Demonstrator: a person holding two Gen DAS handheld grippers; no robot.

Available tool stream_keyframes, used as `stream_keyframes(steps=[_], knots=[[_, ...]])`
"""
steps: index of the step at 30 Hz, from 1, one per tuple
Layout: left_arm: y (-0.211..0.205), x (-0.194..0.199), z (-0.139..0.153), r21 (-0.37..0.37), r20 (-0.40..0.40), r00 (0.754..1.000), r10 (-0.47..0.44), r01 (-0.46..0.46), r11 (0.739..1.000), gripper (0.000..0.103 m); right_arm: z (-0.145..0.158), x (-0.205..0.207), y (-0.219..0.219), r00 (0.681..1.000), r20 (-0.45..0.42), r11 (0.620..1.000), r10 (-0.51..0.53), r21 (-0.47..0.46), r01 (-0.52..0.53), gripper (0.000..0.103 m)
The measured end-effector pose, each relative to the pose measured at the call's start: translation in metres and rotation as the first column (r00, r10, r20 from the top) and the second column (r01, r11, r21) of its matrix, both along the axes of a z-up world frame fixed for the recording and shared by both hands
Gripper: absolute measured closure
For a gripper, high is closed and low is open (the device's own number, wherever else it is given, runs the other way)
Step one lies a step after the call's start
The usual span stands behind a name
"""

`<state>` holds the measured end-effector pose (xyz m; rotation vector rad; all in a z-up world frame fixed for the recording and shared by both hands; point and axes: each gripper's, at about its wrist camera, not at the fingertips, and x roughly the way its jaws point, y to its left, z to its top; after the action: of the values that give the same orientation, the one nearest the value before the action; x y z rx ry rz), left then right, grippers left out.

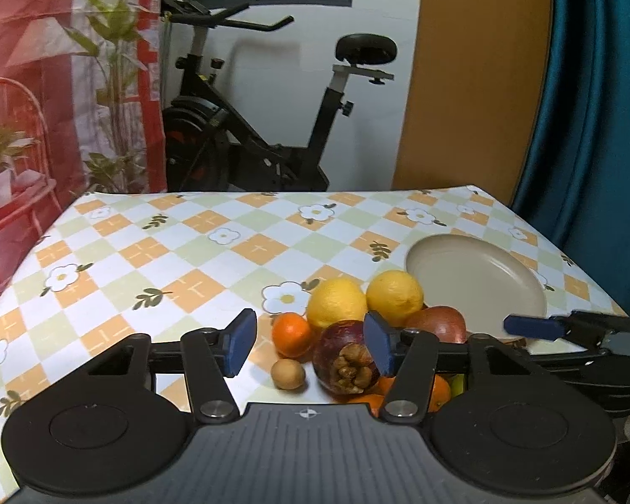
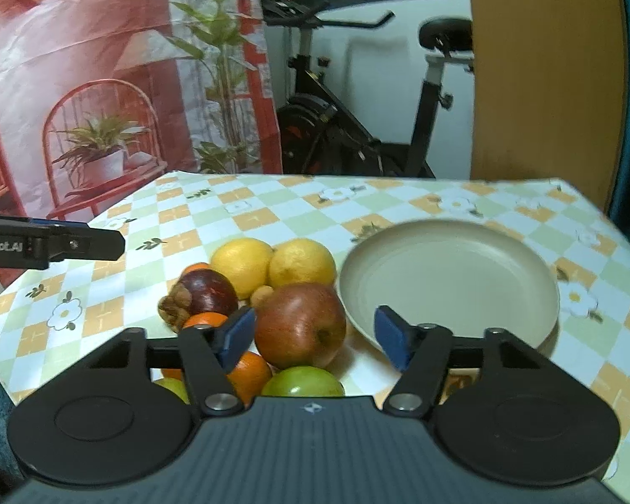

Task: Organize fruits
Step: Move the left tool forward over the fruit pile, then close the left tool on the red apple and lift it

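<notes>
Left wrist view: left tool [image 1: 311,346] sits low centre of frame, blue pads spread wide, nothing between them; it hangs over the near edge of the fruit pile w/o touching any fruit. Just beyond the pads lies a mangosteen [image 1: 344,357], dry calyx facing the camera, w/ a small brown longan [image 1: 288,374] at its left and a small orange [image 1: 292,334] behind that. Two lemons [image 1: 337,302] sit side by side further back, centre frame; a red apple [image 1: 439,321] is partly hidden behind the right pad. More oranges peek out under the tool's right arm. The beige plate [image 1: 479,277] is right of centre, bare, next to the lemons. Right tool [image 1: 537,326] pokes in from the right edge; only one blue pad shows here. All on a desk [image 1: 168,260] w/ checked floral cloth; exercise bike [image 1: 273,105] behind, upper centre. Right wrist view: right tool [image 2: 315,336] low centre, pads wide apart, gripping nothing; the apple [image 2: 300,325] is right between them, a bit ahead. Green fruit [image 2: 302,382] and an orange [image 2: 250,371] lie at the tool's base; mangosteen [image 2: 208,292] left of apple, lemons [image 2: 273,264] behind it. Plate [image 2: 449,281] fills right of centre, close beside the apple. Left tool's finger enters at the left edge, mid-height.
</notes>
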<state>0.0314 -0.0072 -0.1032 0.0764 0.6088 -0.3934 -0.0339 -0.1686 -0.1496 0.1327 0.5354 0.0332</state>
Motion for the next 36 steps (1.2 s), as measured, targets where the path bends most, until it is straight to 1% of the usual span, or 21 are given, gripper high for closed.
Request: stream_keyframes(steps=[4, 7, 10, 13, 17, 20, 23, 27, 30, 36], knots=[[-0.011, 0.014, 0.003, -0.014, -0.039, 0.997, -0.066, 0.066, 0.998, 0.044, -0.009, 0.008, -0.01, 0.999, -0.04, 0.996, 0.001, 0.092, 0.002, 0.038], [-0.026, 0.024, 0.001, 0.023, -0.068, 0.992, -0.105, 0.107, 0.994, 0.046, -0.011, 0.013, -0.014, 0.999, -0.048, 0.991, 0.004, 0.132, 0.002, 0.038], [-0.04, 0.031, -0.004, 0.022, -0.105, 0.984, -0.144, 0.147, 0.989, 0.046, -0.015, 0.017, -0.018, 0.998, -0.064, 0.982, 0.007, 0.191, 0.005, 0.038], [-0.052, 0.037, -0.011, 0.029, -0.13, 0.977, -0.17, 0.175, 0.984, 0.046, -0.02, 0.02, -0.02, 0.997, -0.075, 0.974, 0.009, 0.226, 0.008, 0.038], [-0.061, 0.04, -0.018, 0.007, -0.171, 0.965, -0.201, 0.205, 0.979, 0.046, -0.024, 0.025, -0.025, 0.996, -0.085, 0.963, 0.01, 0.27, 0.014, 0.038], [-0.066, 0.041, -0.019, -0.001, -0.188, 0.957, -0.223, 0.227, 0.974, 0.046, -0.027, 0.028, -0.028, 0.996, -0.091, 0.951, 0.018, 0.31, 0.011, 0.038], [-0.073, 0.042, -0.022, 0.004, -0.205, 0.949, -0.24, 0.246, 0.969, 0.046, -0.03, 0.032, -0.028, 0.994, -0.1, 0.944, 0.031, 0.33, 0.004, 0.038], [-0.08, 0.044, -0.029, -0.007, -0.244, 0.932, -0.269, 0.276, 0.961, 0.045, -0.033, 0.036, -0.025, 0.993, -0.109, 0.942, 0.04, 0.335, -0.001, 0.037], [-0.084, 0.047, -0.038, 0.01, -0.271, 0.928, -0.256, 0.268, 0.963, 0.046, -0.036, 0.036, -0.025, 0.993, -0.108, 0.941, 0.04, 0.339, -0.001, 0.037], [-0.08, 0.048, -0.042, -0.021, -0.287, 0.925, -0.248, 0.253, 0.967, 0.046, -0.034, 0.036, -0.016, 0.994, -0.102, 0.958, 0.038, 0.286, -0.007, 0.038]])
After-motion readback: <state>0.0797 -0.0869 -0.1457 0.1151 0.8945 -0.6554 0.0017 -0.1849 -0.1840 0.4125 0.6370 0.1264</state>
